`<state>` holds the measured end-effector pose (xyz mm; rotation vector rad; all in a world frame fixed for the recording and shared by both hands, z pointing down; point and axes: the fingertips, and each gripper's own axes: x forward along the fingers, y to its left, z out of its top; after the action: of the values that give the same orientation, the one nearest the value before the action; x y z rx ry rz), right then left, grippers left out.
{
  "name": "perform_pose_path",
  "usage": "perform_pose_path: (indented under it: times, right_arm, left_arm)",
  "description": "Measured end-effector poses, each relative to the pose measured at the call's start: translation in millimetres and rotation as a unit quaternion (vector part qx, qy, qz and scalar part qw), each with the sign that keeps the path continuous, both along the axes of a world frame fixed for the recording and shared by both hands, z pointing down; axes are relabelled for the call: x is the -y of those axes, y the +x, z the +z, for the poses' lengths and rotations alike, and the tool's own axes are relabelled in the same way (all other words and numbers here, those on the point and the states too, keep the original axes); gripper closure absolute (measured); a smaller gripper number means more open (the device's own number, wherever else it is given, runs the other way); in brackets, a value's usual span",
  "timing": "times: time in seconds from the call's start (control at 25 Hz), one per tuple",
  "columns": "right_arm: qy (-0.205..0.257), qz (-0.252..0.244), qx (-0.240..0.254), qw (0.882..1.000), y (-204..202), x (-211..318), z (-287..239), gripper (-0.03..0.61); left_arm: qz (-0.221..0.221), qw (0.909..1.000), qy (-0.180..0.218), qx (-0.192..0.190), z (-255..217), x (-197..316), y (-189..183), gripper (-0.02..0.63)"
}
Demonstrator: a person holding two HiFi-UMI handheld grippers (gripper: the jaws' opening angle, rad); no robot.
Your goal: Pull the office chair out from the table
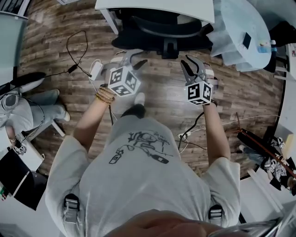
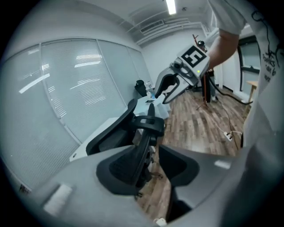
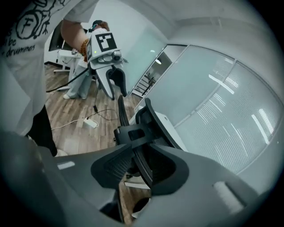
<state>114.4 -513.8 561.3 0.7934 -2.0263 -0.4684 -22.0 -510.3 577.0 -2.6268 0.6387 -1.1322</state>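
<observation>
A black office chair (image 1: 162, 32) stands pushed in under the white table (image 1: 152, 7) at the top of the head view. Both grippers hang in front of its backrest, short of it. My left gripper (image 1: 132, 60) is open, nothing between its pads. My right gripper (image 1: 193, 65) is open too and holds nothing. In the left gripper view the chair's back (image 2: 143, 128) shows edge-on beyond the gap of the left gripper (image 2: 153, 170), with the right gripper (image 2: 171, 91) further off. The right gripper view shows the chair (image 3: 142, 128) beyond the right gripper (image 3: 142, 170), with the left gripper (image 3: 114, 86) beside it.
A white power adapter (image 1: 95, 70) and black cables lie on the wood floor left of the grippers. A seated person (image 1: 27, 106) is at the far left. A pale round table (image 1: 245, 32) stands at the top right. A glass wall with blinds (image 2: 66, 88) runs behind the table.
</observation>
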Motion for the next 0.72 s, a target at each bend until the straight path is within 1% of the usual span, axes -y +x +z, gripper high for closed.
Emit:
perform_pose_path:
  times: [0.16,0.28,0.36,0.48,0.52,0.56,0.6,0.72]
  right_arm:
    - [-0.007,-0.028,-0.071,0.997,9.1,17.9,31.0,0.414]
    - [-0.01,-0.041,-0.118,0.992,17.0,34.6,53.1,0.391]
    - [-0.013,-0.041,-0.138,0.989,21.4,46.2,65.2,0.373]
    - [-0.026,-0.047,-0.161,0.985,25.2,58.9,80.8,0.364]
    - [-0.034,-0.052,-0.169,0.984,26.0,60.9,86.1,0.374]
    - [-0.045,-0.057,-0.175,0.982,26.7,61.6,90.5,0.46]
    - [-0.056,-0.06,-0.178,0.981,27.1,61.6,92.9,0.47]
    - [-0.074,-0.058,-0.179,0.979,26.9,59.5,94.3,0.476]
  left_arm:
    - [0.011,0.9988,0.006,0.048,25.1,16.4,4.3,0.426]
    - [0.029,0.9968,0.011,0.074,40.5,22.9,7.9,0.422]
    - [0.041,0.9947,0.015,0.094,49.8,25.2,8.7,0.419]
    - [0.046,0.9899,0.026,0.131,62.5,31.0,6.5,0.419]
    - [0.044,0.9891,0.031,0.137,64.4,33.9,5.5,0.433]
    - [0.04,0.9892,0.036,0.136,64.3,37.2,4.7,0.471]
    - [0.035,0.99,0.037,0.131,63.2,40.1,4.3,0.525]
    - [0.025,0.9918,0.022,0.123,62.6,41.5,3.3,0.529]
